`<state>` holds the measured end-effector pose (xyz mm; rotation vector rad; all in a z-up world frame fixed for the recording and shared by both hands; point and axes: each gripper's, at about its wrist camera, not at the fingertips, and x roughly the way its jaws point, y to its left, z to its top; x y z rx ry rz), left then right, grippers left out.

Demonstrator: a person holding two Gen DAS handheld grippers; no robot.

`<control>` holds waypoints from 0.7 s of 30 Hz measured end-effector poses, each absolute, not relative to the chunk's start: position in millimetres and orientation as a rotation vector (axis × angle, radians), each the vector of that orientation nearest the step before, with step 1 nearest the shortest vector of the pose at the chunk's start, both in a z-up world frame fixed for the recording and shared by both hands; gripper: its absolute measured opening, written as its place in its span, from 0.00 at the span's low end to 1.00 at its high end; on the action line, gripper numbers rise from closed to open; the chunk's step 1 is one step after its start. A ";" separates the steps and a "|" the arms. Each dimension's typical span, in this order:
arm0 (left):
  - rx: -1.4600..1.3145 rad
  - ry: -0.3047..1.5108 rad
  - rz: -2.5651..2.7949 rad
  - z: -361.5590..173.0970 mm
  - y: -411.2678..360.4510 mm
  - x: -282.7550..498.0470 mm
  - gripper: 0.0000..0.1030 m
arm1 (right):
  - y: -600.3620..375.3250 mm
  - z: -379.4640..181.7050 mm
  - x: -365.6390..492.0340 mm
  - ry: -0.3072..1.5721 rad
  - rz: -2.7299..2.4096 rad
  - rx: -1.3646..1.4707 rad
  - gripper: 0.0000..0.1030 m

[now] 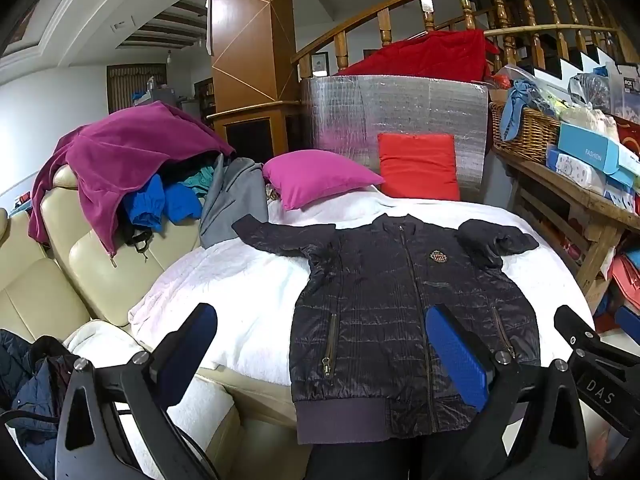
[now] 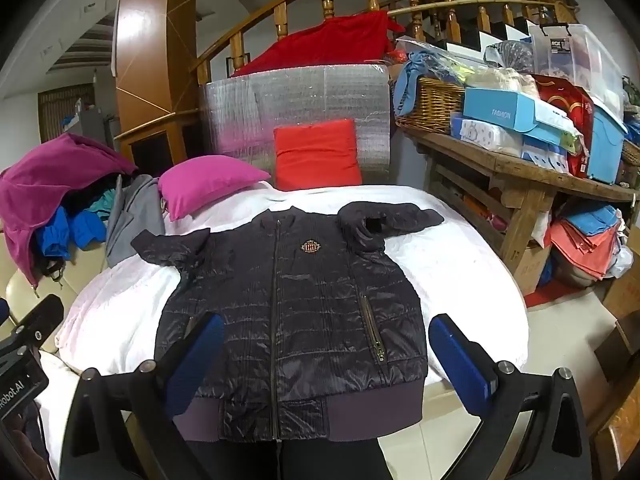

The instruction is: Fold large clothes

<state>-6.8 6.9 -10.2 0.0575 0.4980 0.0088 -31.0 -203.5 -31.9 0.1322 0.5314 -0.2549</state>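
A white-covered bed (image 1: 240,280) fills the room before you, and the dark quilted jacket (image 2: 288,300) lies flat on it, zipped, front up (one sleeve bunched near the collar), hem hanging over the near edge. Behind sit a magenta pillow (image 2: 208,184) and a red cushion (image 2: 318,154). Your left gripper (image 1: 320,360) and right gripper (image 2: 324,364) hover spread wide, holding nothing.
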 end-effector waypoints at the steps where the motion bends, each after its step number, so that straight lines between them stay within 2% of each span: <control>1: 0.058 0.498 0.009 -10.4 6.8 -6.7 1.00 | -202.3 -31.7 -30.4 0.532 -0.255 0.131 1.00; 21: 0.059 0.505 0.004 -14.9 7.5 -7.0 1.00 | -200.7 -36.7 -26.9 0.550 -0.255 0.134 1.00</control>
